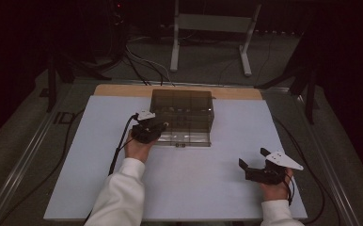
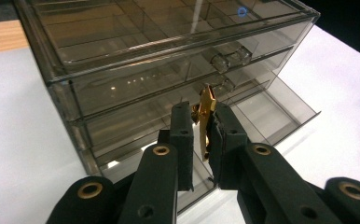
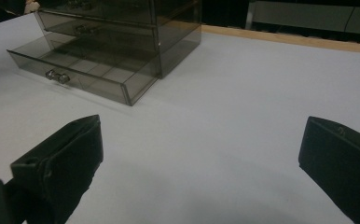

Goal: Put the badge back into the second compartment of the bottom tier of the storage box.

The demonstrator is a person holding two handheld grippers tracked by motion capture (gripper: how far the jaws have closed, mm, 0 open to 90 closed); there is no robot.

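Note:
A smoky clear drawer cabinet [image 1: 182,113] stands at the back middle of the white table, its bottom drawer [image 3: 82,70] pulled out towards me. My left gripper [image 1: 157,128] is at the cabinet's front left corner, shut on a small gold metal clip [image 2: 206,119] that stands upright between its pads, just in front of the drawers [image 2: 169,93]. My right gripper [image 1: 252,161] rests open near the table's front right, well apart from the cabinet, with nothing between its jaws [image 3: 201,149].
The white board [image 1: 203,188] lies on a wooden tabletop whose strip [image 1: 123,90] shows behind the cabinet. Cables trail off the left side. A grey metal stand [image 1: 212,28] is on the floor beyond the table. The open drawer has two small knobs [image 3: 58,76].

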